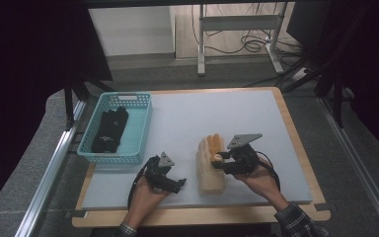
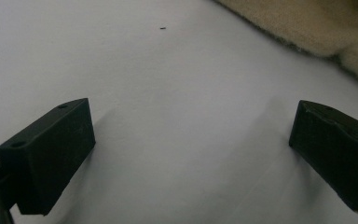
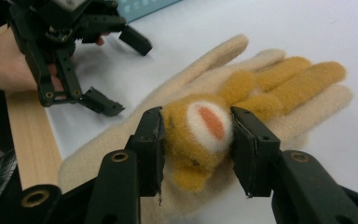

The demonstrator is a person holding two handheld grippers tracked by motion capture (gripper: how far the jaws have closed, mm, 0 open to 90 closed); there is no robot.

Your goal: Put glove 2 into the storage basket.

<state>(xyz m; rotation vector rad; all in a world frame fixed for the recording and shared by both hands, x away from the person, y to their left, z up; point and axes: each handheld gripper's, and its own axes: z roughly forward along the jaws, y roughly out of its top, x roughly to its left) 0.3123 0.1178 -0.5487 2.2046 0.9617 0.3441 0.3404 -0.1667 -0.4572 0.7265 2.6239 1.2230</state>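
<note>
A beige fuzzy glove (image 1: 210,175) (image 3: 116,140) lies flat on the white table top, fingers pointing away from the person. On it rests an orange fuzzy glove (image 1: 216,143) (image 3: 270,84) with a bear face on its cuff. My right gripper (image 1: 220,160) (image 3: 196,133) is shut on that bear-face cuff, both pads pressing into the fluff. My left gripper (image 1: 180,183) (image 2: 191,140) (image 3: 121,72) stands open low over the bare table just left of the beige glove (image 2: 307,23), nothing between its jaws.
A teal basket (image 1: 111,157) with black gloves (image 1: 109,129) in it stands at the table's left side. The white mat (image 1: 217,111) stretches behind the gloves. A wooden table edge (image 3: 25,135) runs along the near side.
</note>
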